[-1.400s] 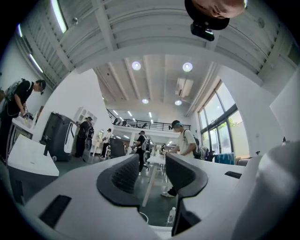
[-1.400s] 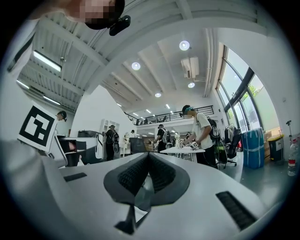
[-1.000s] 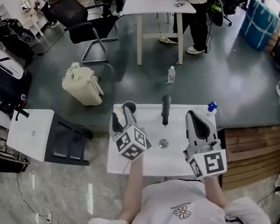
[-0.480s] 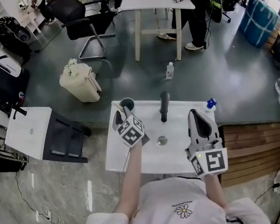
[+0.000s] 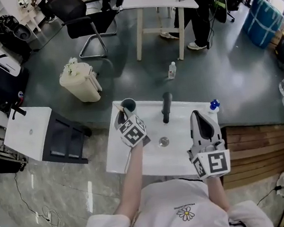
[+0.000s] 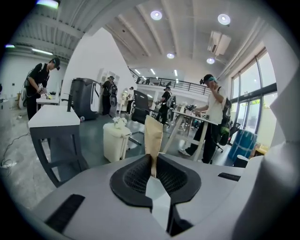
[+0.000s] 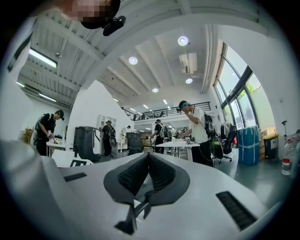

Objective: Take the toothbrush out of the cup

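The left gripper's [image 5: 121,116] jaws were closing on the tan, flat-handled toothbrush [image 6: 153,136] at the dark round cup [image 5: 134,106]. The next move looked like a straight lift. The right gripper's [image 7: 147,161] jaws sat together, empty.

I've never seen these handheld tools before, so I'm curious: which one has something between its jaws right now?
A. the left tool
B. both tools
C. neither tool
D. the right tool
A: the left tool has its jaws closing with the tan toothbrush standing between them, while the right tool shows its jaws together with nothing between them.
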Tool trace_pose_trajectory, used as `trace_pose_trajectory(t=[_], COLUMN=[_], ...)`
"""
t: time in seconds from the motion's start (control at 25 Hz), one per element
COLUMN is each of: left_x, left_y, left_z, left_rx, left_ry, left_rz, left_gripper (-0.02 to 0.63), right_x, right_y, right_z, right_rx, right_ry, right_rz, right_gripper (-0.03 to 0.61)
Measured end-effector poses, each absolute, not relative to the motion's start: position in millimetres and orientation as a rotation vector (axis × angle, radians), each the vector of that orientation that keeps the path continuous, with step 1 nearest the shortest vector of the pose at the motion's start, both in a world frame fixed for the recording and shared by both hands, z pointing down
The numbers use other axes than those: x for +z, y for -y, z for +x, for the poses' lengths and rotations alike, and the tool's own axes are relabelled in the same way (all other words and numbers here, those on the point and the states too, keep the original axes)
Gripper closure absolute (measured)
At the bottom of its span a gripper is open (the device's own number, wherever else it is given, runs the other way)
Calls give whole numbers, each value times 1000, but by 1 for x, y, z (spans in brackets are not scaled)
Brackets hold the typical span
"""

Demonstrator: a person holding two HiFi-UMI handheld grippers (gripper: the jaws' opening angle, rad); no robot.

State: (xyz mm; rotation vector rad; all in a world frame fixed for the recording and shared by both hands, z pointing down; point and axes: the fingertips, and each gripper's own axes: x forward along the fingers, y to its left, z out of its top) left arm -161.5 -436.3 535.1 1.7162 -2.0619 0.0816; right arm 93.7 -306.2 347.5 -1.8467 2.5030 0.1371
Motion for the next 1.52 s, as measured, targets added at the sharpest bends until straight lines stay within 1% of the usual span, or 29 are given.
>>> trace_pose_trajectory(t=[0.32,0.52,0.88,1.12,1.36,1.52], left_x=[531,515,444,386,330,309], left_y=[431,427,414,396,371,345], left_z=[-160,-159,-161,-150,-129,-107], left_rx=[98,16,-12,-48,-91,-125], left_ry=[2093,2067,2185,2259,2330,2355], left_rz=[1735,1740,1814,1962,2154,2304], left_gripper=[571,571,574,574,574,575], right_x=[349,349,332,328,328,331], right_y=[306,306,309,308,311,310], right_z=[92,91,72,66,70,73], right_rx=[133,139,173,173,159,158], right_ry=[-2505,-2514,-2519,-2528,-2513,-2507], right_rz=[-1844,-1835,-1756,-1722,-1727,-1727], right_gripper=[566,566,566,566,566,566])
